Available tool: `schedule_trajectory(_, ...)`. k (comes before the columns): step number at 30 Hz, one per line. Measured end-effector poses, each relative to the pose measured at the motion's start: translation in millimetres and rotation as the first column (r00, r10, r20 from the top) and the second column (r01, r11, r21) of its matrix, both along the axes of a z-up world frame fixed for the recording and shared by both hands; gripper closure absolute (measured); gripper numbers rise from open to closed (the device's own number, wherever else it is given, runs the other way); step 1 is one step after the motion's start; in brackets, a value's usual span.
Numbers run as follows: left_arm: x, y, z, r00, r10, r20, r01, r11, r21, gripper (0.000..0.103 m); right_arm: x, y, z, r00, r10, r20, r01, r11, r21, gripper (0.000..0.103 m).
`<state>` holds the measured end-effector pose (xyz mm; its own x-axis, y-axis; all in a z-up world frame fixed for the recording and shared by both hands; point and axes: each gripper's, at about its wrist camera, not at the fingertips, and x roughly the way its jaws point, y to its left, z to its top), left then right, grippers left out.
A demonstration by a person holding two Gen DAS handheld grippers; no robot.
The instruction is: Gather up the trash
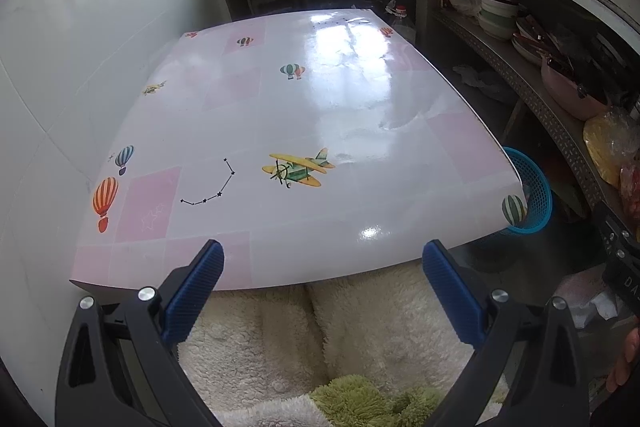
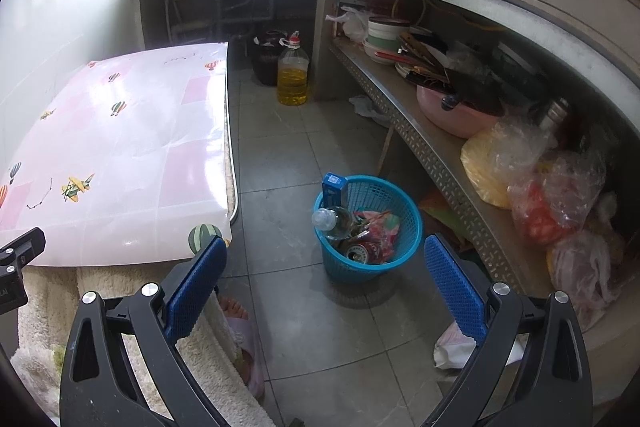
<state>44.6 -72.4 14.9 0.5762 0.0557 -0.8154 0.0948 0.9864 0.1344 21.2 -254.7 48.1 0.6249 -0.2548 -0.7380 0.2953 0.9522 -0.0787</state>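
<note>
Hovering over table [image 1: 280, 115], left gripper [image 1: 322, 267] fingers spread, empty | right gripper [image 2: 325, 263] spread, empty, above floor | blue basket [image 2: 404, 247] beside table, holding bottle [image 2: 334, 221], can [image 2: 358, 251], wrappers

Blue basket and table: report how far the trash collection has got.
Done, by the look of it: the blue basket on the floor already holds a clear bottle, a can, a blue carton and wrappers, and the table shows no litter. In hand: nothing; the left gripper and right gripper are both open. Possibly left: a crumpled white piece on the floor.
</note>
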Motion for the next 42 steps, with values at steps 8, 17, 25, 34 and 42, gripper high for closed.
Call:
schedule_trajectory(8, -1.1, 0.3, -0.5, 1.0, 0.007, -0.003, -0.007, 1.0, -0.008, 0.006, 0.9, 0.9, 2.0, 1.0, 0.004, 0.002, -0.004, 1.0, -0.004, 0.008)
schedule_trajectory(17, 0.6, 7.2, -1.3, 1.0, 0.016, -0.011, -0.016, 1.0, -0.02, 0.006, 0.3, 1.3, 3.3, 1.0, 0.007, 0.005, -0.007, 1.0, -0.006, 0.008)
schedule_trajectory(25, 0.1, 8.0, -1.4, 1.0, 0.017, -0.008, -0.017, 1.0, -0.022, 0.006, 1.2, 0.3, 4.5, 1.0, 0.013, 0.007, -0.013, 1.0, -0.01, 0.008)
schedule_trajectory(34, -0.7, 8.5, -1.9, 1.0, 0.017, -0.009, -0.018, 1.0, -0.022, 0.006, 1.0, 2.0, 4.8, 1.0, 0.013, 0.008, -0.012, 1.0, -0.011, 0.008)
schedule_trajectory(42, -1.4, 7.9, -2.2, 1.0, 0.018, -0.013, -0.018, 1.0, -0.022, 0.006, 1.2, 1.7, 4.9, 1.0, 0.014, 0.007, -0.014, 1.0, -0.011, 0.008)
